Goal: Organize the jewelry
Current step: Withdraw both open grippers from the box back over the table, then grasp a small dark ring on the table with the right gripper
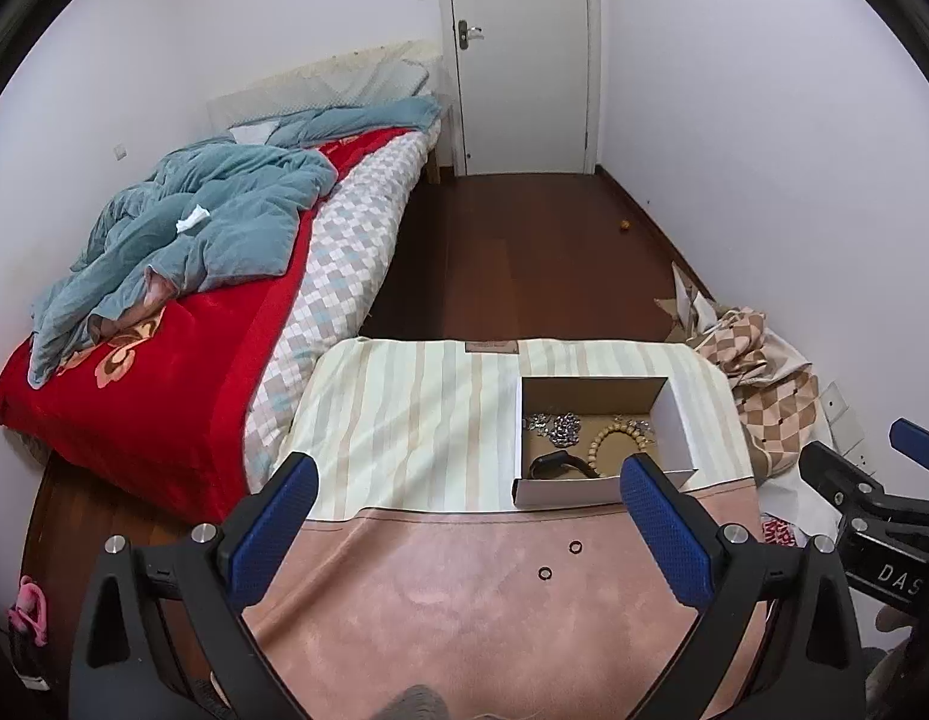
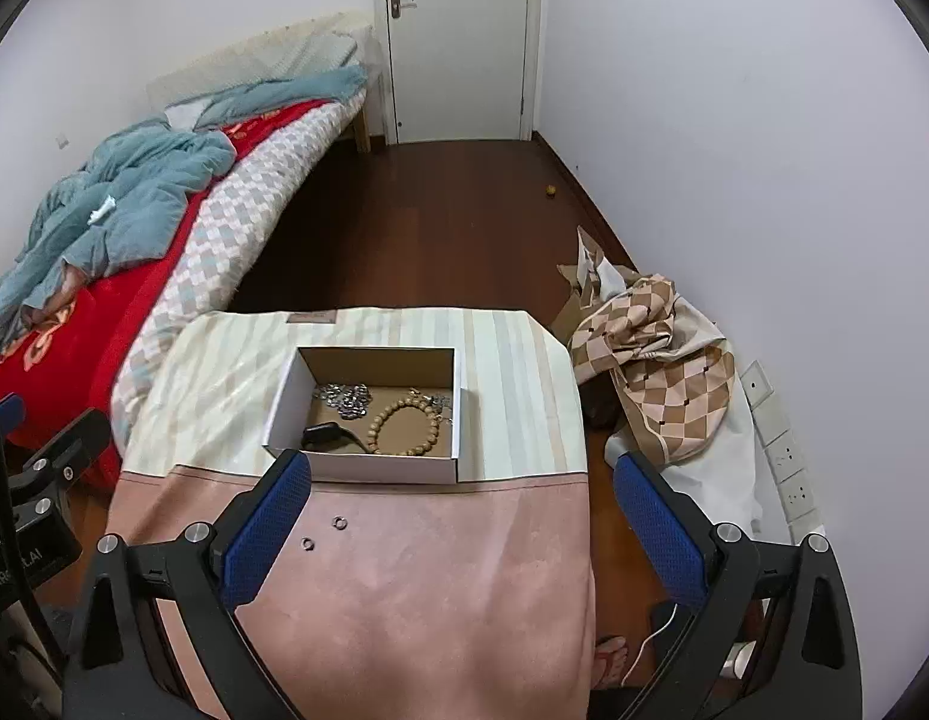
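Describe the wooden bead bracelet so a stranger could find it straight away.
On the cloth-covered table stands an open white cardboard box. The wooden bead bracelet lies on its brown floor, toward the right. It alone is a ring of round tan beads; its neighbours are silvery chains and a black band.

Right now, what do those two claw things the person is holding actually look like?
Each is a black plastic frame ending in two fingers faced with blue, dimpled pads. The left gripper and right gripper match, with silver round bolts at the joints. White lettering, only partly readable, marks each body as glimpsed from the other's camera. A thin white cable runs beneath the right one.
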Motion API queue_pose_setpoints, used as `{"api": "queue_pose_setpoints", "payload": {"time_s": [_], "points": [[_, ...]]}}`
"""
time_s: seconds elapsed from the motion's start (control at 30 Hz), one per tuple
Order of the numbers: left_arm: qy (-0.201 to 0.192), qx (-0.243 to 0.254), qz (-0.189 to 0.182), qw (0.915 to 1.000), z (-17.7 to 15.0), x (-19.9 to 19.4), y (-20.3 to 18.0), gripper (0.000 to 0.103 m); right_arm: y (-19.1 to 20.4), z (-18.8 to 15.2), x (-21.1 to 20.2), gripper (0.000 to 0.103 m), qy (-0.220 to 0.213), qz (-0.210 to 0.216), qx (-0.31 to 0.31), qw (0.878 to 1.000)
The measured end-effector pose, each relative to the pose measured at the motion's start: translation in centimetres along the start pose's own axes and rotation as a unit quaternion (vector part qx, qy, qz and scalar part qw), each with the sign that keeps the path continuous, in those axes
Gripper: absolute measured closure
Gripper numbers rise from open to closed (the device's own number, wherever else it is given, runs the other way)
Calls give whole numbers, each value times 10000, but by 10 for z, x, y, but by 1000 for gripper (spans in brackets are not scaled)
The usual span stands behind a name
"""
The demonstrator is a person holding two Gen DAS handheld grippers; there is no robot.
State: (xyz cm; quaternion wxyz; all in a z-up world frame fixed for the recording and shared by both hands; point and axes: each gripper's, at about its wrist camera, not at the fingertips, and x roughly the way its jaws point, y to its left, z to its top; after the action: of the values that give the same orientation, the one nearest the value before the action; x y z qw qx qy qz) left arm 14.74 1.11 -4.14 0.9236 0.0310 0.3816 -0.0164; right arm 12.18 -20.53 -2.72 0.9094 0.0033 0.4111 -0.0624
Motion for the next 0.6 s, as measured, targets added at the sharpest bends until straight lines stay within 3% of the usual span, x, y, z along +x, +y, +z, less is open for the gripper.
{"api": "queue_pose_setpoints", "payload": {"time_s": [0.33, 0.47, 0.6], "points": [[-120, -56, -10, 9999, -18, -16, 1, 0, -1, -19, -19, 1, -124, 82, 81, 9999], [47, -190, 181, 9996, -37, 5, 10, 0, 4, -44, 10, 1, 229, 388, 98, 9989], [543, -216, 549, 9968, -69, 52, 21, 0, 12, -75, 59, 1, 675, 645, 190, 9954]]}}
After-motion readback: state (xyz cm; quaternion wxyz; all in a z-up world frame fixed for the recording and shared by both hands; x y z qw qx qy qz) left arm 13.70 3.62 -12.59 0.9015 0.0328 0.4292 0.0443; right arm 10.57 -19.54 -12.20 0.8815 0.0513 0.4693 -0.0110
